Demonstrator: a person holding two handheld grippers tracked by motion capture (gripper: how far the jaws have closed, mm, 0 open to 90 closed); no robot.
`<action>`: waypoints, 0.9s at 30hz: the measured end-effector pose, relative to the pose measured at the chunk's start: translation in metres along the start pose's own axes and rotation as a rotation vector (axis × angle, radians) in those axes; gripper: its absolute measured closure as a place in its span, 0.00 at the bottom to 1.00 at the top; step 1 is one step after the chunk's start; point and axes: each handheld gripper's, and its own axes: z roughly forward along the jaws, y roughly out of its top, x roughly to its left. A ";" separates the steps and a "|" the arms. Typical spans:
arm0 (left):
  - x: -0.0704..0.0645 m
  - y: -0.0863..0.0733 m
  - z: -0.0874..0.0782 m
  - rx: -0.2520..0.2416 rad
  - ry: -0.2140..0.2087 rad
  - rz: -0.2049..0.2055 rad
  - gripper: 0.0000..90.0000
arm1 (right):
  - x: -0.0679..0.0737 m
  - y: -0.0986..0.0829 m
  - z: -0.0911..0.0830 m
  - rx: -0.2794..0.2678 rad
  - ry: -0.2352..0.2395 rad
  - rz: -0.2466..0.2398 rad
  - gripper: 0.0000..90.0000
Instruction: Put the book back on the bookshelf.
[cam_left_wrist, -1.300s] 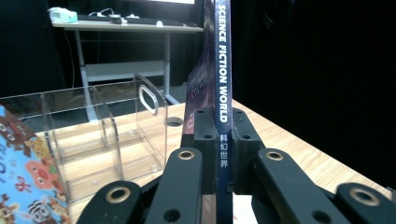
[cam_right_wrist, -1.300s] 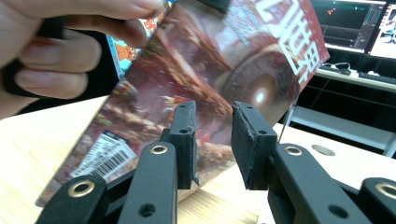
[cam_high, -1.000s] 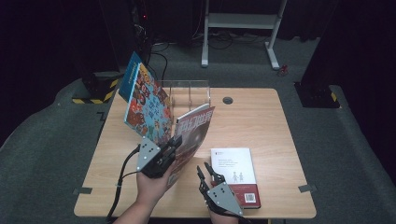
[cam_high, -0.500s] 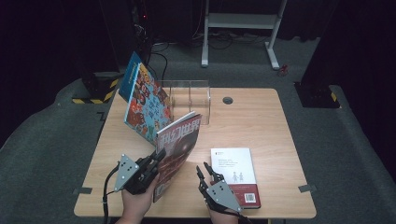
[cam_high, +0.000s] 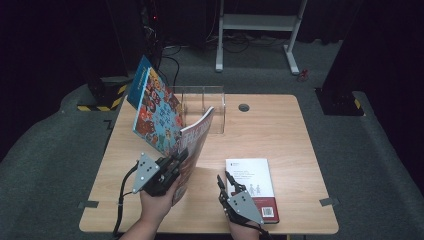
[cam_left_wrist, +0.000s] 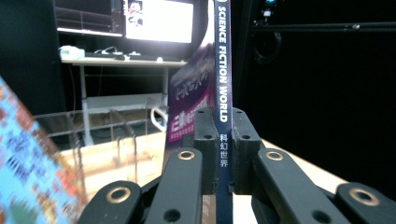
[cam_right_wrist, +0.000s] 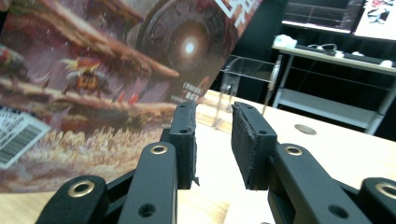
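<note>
My left gripper (cam_high: 181, 156) (cam_left_wrist: 219, 116) is shut on the spine of a magazine (cam_high: 196, 142) titled Science Fiction World (cam_left_wrist: 223, 70). I hold it upright and tilted above the table's front left. Its reddish cover (cam_right_wrist: 107, 60) faces my right gripper. A colourful blue book (cam_high: 152, 107) leans at the left end of a clear acrylic rack (cam_high: 204, 102). A white book with a red band (cam_high: 252, 182) lies flat at the front right. My right gripper (cam_high: 225, 176) (cam_right_wrist: 214, 116) is open just left of that book, with nothing between its pads.
The wooden table (cam_high: 280, 130) has a round cable hole (cam_high: 244, 107) behind the rack. A dark cabinet and a white desk frame (cam_high: 260, 30) stand on the grey carpet beyond the far edge.
My left gripper pulled the magazine towards the front left, then brought it back forward and a little higher. The right gripper has stayed by the white book.
</note>
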 end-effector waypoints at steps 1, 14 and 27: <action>0.000 0.002 0.004 -0.010 0.000 -0.001 0.94 | -0.003 0.000 -0.001 -0.004 -0.009 0.005 0.78; 0.008 -0.026 0.029 -0.094 -0.047 -0.052 0.94 | -0.027 -0.001 -0.006 -0.012 -0.074 0.032 0.79; 0.010 -0.046 -0.006 -0.068 -0.045 -0.022 0.93 | -0.020 -0.001 -0.003 -0.004 -0.062 0.018 0.79</action>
